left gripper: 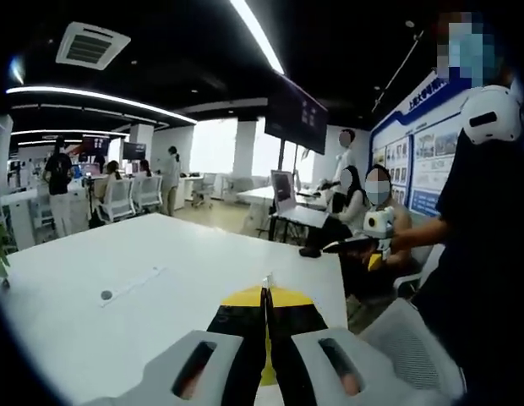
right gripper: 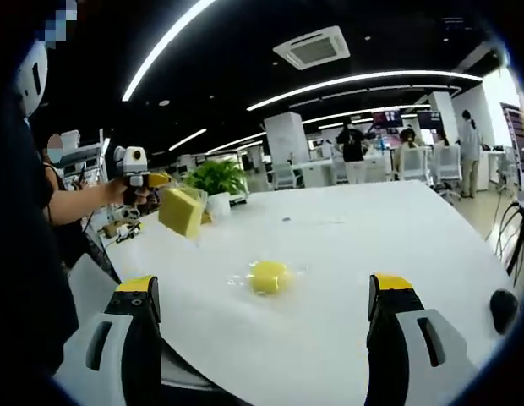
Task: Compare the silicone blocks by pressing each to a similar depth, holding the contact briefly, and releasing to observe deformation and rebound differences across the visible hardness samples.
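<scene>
A rounded yellow silicone block [right gripper: 269,277] in clear wrap lies on the white table [right gripper: 346,254], ahead of my right gripper [right gripper: 262,283]. That gripper is open wide, with nothing between its yellow-tipped jaws. A larger yellow block [right gripper: 182,211] appears tilted near the table's far left, just in front of a white gripper [right gripper: 133,165] held by a person standing there. I cannot tell whether it is held. My left gripper [left gripper: 266,292] is shut, jaws pressed together with nothing between them, above the bare white table [left gripper: 161,254]. The same person's gripper [left gripper: 368,237] appears to its right.
A potted plant [right gripper: 215,178] stands at the table's far left edge. A small round grommet [left gripper: 106,295] is set in the tabletop. A mesh chair [left gripper: 414,347] stands by the table's right edge. The person in dark clothes [left gripper: 490,254] is close by. Desks, chairs and people fill the background.
</scene>
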{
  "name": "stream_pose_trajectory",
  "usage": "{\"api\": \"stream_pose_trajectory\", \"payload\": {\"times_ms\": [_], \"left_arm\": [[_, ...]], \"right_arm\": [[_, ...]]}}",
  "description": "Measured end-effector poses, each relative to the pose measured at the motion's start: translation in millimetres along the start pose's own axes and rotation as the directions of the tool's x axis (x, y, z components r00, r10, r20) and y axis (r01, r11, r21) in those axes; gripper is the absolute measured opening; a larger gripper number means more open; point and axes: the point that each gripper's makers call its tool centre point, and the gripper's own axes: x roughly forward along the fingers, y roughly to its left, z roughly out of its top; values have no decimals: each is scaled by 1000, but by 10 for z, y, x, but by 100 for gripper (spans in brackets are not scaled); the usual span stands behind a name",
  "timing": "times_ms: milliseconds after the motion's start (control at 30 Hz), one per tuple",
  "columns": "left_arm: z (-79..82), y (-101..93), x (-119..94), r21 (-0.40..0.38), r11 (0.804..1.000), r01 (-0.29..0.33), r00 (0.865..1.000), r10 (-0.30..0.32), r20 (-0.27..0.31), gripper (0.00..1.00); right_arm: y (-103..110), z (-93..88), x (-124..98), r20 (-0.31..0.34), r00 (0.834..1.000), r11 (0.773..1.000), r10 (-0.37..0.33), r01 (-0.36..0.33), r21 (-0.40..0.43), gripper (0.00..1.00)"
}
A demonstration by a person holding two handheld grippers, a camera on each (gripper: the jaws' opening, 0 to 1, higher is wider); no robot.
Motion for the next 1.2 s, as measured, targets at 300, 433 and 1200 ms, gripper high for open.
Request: {"api": "stream_pose_trajectory", "payload": {"times_ms": [300,433,1200], "left_arm": [[-403,224,52,-76,993,-87,993,80,-86,0],[-514,304,80,-179,979,-103,994,96,-50,0],[-1377,1470,-68,-368,839,-400,917,362,-170,0]], "right_arm": [[52,-124,-83,-31,1000,1000,-4,3,-18,96],[83,-182,-89,-56,998,1000,4,-5,-24,96],[86,-231,-4,-82,996,1000,16,-14,25,93]]}}
